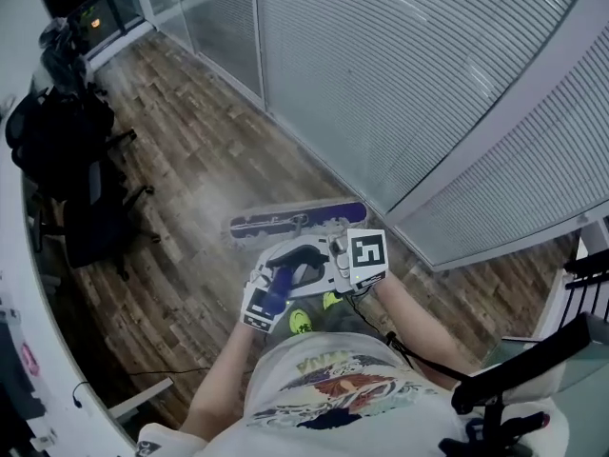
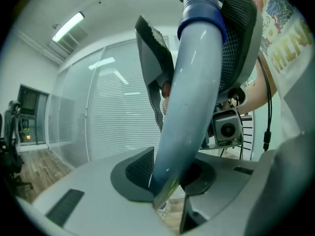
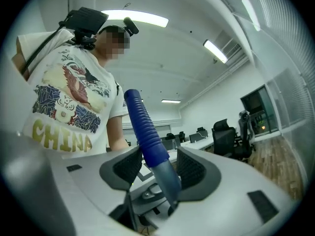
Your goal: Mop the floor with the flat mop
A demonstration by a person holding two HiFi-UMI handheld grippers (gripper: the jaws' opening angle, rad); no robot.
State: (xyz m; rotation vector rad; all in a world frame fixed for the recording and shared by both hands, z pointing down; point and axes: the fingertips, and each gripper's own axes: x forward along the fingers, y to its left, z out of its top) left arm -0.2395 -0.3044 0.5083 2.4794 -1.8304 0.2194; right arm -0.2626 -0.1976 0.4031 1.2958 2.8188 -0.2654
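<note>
Your left gripper [image 2: 170, 175] has its two black pads closed on the pale mop handle [image 2: 192, 97], which rises steeply between them and leans to the right. Higher up, level with the handle's blue collar [image 2: 202, 23], your right gripper [image 2: 197, 38] has a pad on either side of the handle, and its camera [image 2: 227, 129] faces this way. Behind them stand a glass wall with blinds [image 2: 113, 117], a ceiling light [image 2: 69, 26] and, low at the left, wood floor [image 2: 39, 168].
</note>
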